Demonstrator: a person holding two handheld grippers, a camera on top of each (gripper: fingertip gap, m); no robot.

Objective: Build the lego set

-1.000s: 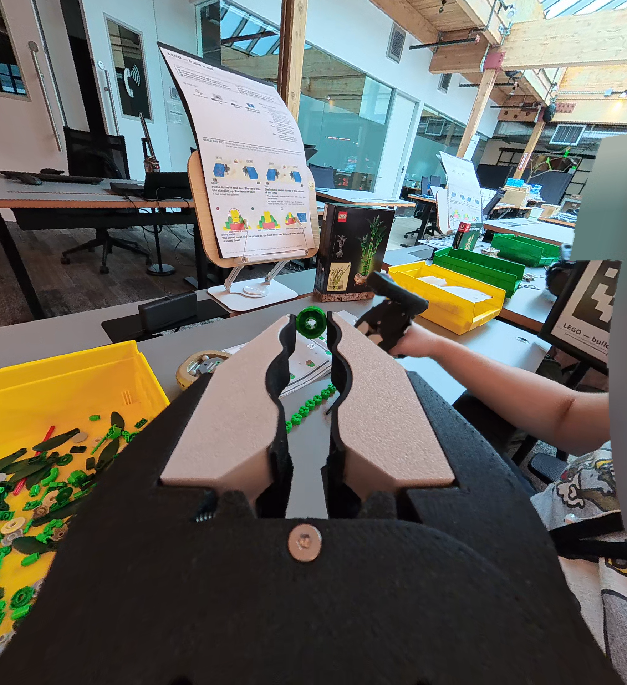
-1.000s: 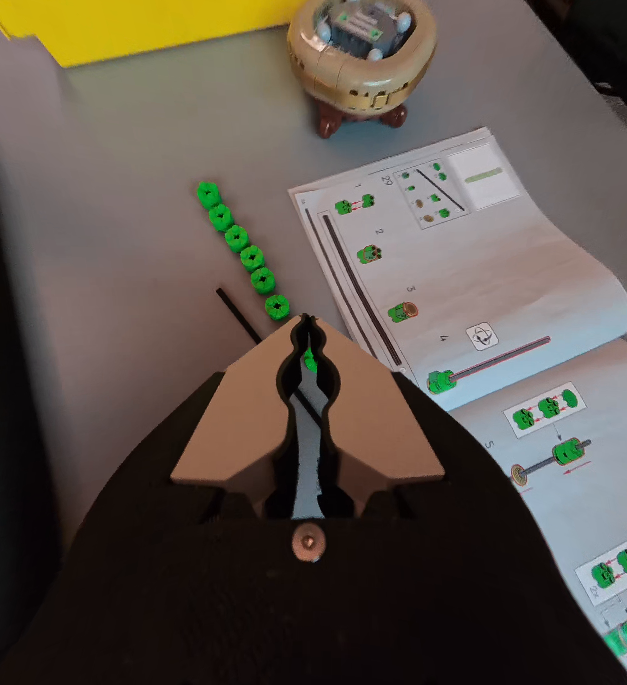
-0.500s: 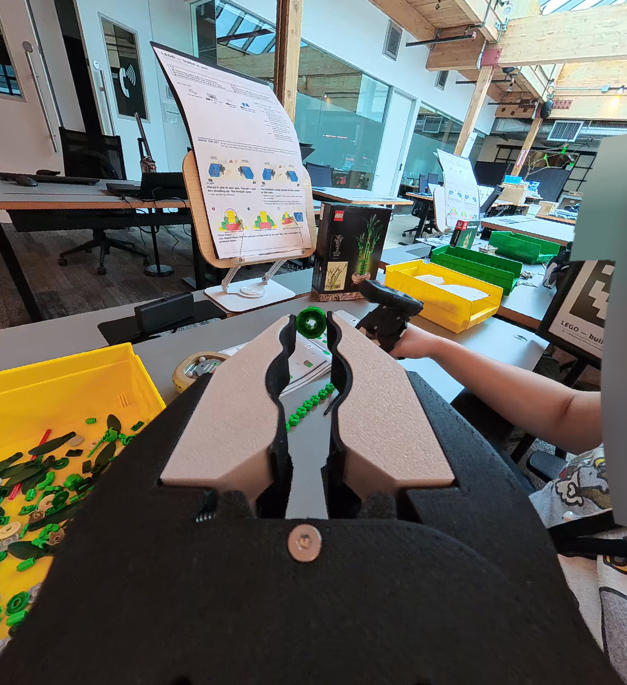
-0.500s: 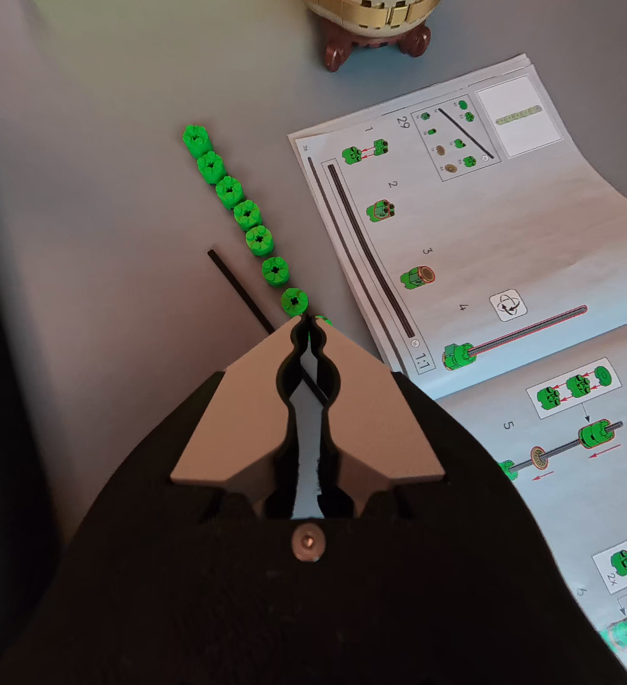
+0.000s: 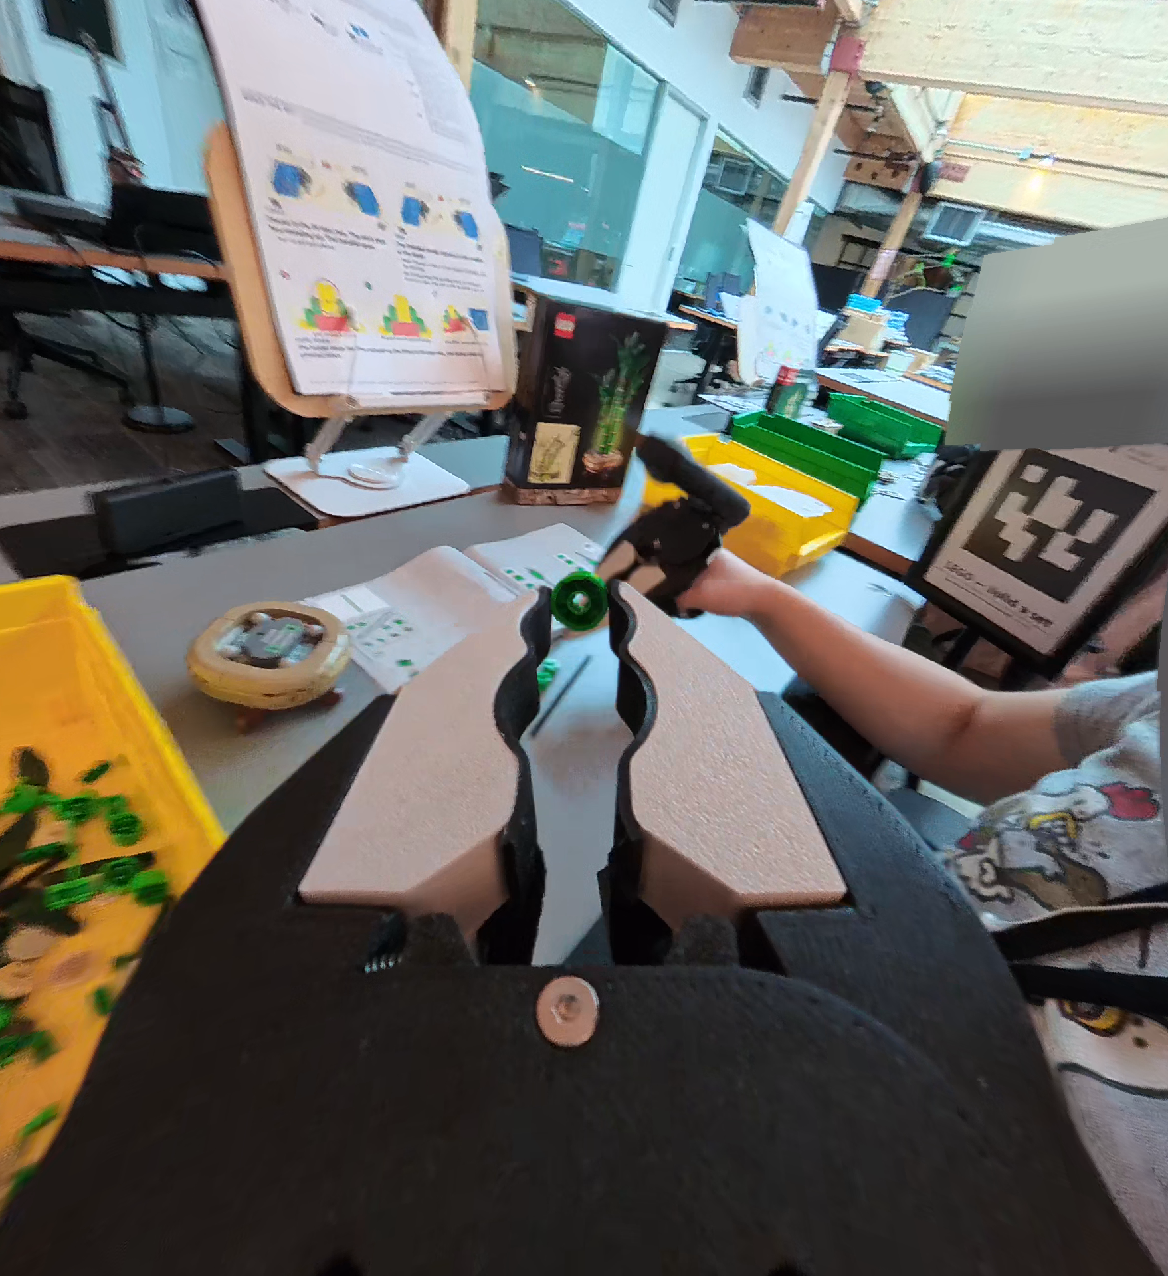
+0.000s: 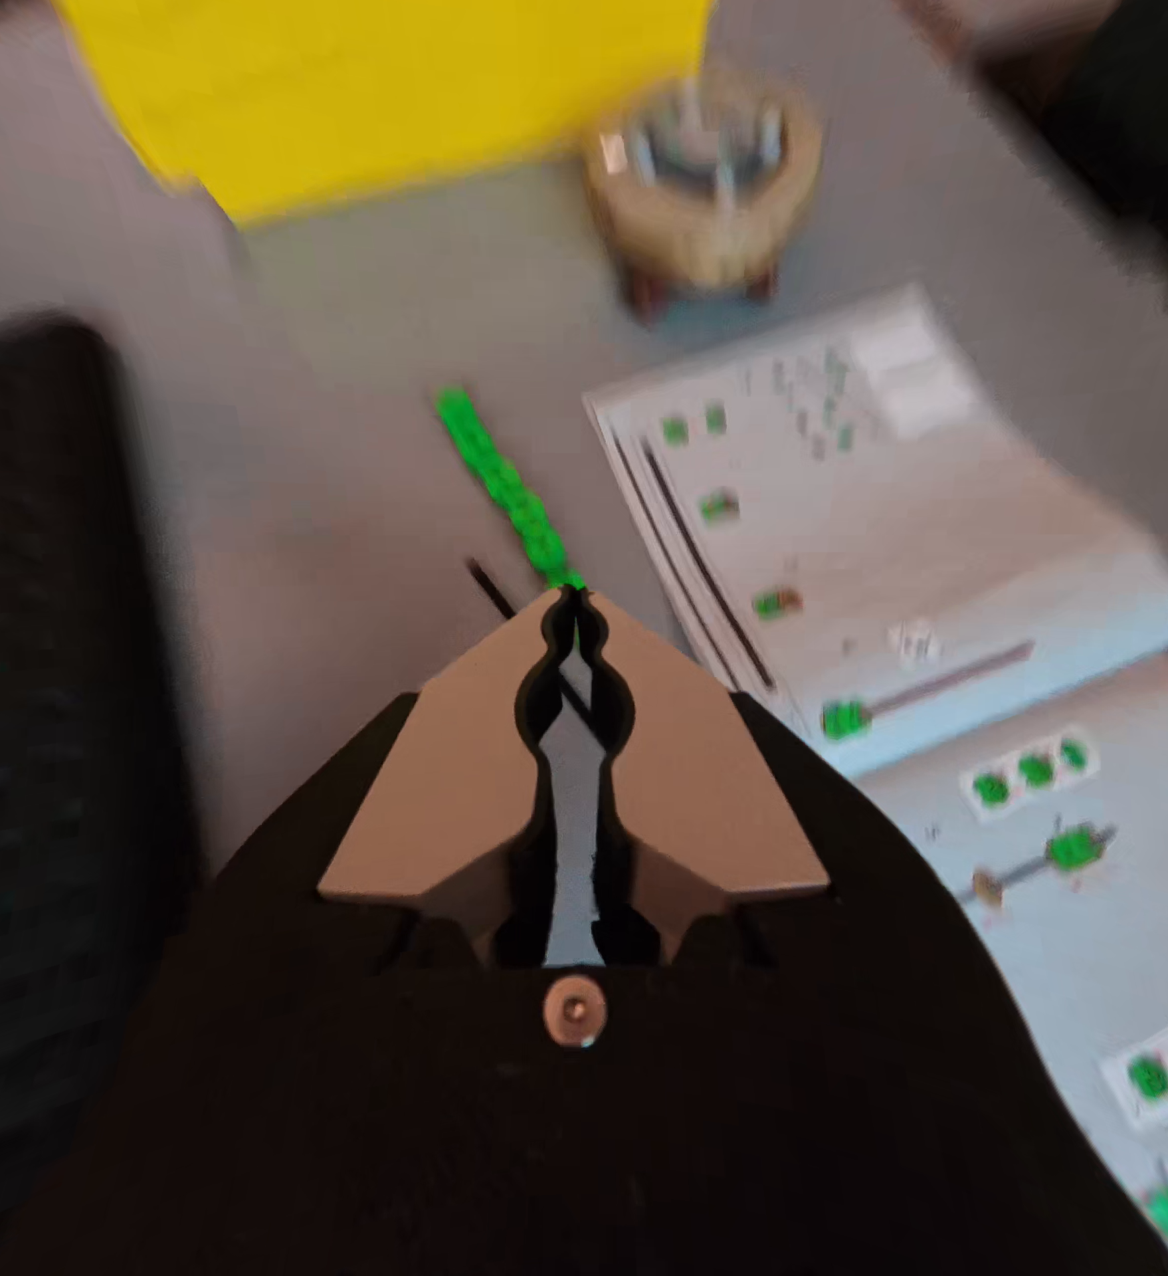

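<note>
Gripping green round piece (image 5: 579, 601), left claw (image 5: 578, 607) clamped; right claw (image 6: 571, 595) pinched together, contents unclear. Pot base (image 5: 268, 652) built; green row (image 6: 498, 483), black axle (image 6: 491, 594) loose on counter (image 6: 333, 442).

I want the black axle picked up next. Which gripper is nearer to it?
Right. The right gripper hangs directly over the black axle, tips shut above its middle. The left gripper, shut on a green round piece, is held farther back, the axle lying beyond its fingers.
</note>
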